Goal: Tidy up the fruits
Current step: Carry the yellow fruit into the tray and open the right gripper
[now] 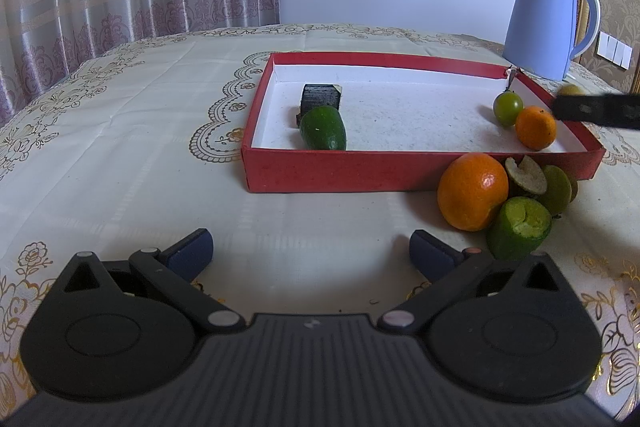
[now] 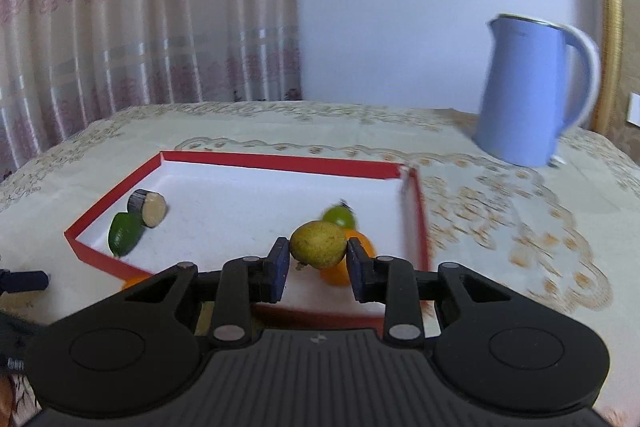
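A yellow-green fruit (image 2: 318, 244) hangs pinched over the red tray (image 2: 280, 161); a big orange (image 1: 472, 191) and cut limes (image 1: 519, 233) sit outside.

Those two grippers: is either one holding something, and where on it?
The right gripper pinches a yellow-green fruit by its two sides. The left gripper is open and empty.
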The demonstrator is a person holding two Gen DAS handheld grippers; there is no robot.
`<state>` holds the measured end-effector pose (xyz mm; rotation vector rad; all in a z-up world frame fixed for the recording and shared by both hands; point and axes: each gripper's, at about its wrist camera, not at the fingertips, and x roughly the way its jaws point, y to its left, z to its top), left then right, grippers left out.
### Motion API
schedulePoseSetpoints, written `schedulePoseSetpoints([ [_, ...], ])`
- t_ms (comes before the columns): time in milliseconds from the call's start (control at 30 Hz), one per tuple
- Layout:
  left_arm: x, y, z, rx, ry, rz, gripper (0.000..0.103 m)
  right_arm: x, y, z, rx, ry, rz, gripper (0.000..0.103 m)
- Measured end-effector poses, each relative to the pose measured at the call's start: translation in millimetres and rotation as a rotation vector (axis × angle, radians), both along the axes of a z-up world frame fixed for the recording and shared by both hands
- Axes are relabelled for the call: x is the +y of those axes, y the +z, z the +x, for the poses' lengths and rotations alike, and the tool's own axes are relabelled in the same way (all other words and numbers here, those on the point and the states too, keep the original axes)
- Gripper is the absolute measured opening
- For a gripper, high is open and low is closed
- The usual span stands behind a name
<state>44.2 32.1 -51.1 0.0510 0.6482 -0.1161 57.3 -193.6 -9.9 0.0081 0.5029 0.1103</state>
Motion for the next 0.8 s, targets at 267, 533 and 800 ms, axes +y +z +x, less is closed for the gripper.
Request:
schedulePoseSetpoints([
  [267, 0, 0, 0, 0.000, 0.000, 0.000, 0.103, 31, -7, 44, 0.054, 0.087, -0.046, 0.030],
  [533, 0, 0, 0, 0.000, 0.000, 0.000, 0.103, 38, -28, 67, 0.150, 0.059, -0.077, 0.030],
  [800, 0, 0, 0, 0.000, 0.000, 0.000, 0.103, 34, -30, 61, 0.149, 0.057, -0.059, 0.040],
])
